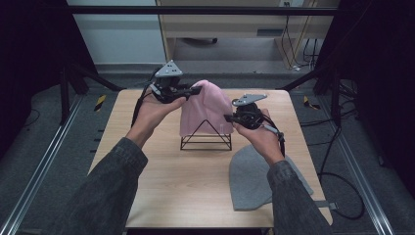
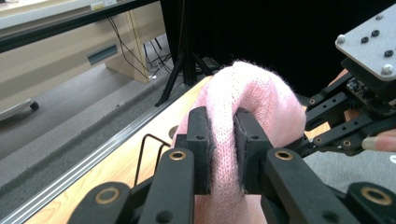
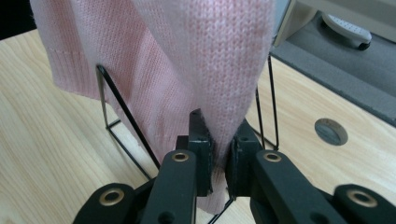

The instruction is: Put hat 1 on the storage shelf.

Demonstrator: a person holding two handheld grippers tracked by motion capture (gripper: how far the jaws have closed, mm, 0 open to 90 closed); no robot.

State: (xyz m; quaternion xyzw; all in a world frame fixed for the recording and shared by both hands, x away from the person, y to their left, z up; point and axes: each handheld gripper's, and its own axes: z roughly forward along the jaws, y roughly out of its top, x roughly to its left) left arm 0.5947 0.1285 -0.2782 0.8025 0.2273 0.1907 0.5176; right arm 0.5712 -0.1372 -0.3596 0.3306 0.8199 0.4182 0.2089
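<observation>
Pink knit hat [image 1: 205, 110] draped, apparently, over wire stand [image 1: 206, 139]; left claw [image 1: 195, 90] pinches its top, right claw [image 1: 228, 118] its hem.

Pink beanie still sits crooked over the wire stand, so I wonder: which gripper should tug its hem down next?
Probably right: the right gripper pinches the pink beanie near its hem beside the wire stand; the left gripper holds the crown.

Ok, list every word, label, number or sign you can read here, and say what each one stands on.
None can be read.
Pink hat: plain knit, no tag showing.
Grey hat: no print.
Wire stand, table: unmarked.
Left gripper and right gripper, both shut on the pink hat: no lettering.
White labels on the far desk: too small and blurred to read.
Yellow-black tape on the floor: stripes, no text.
</observation>
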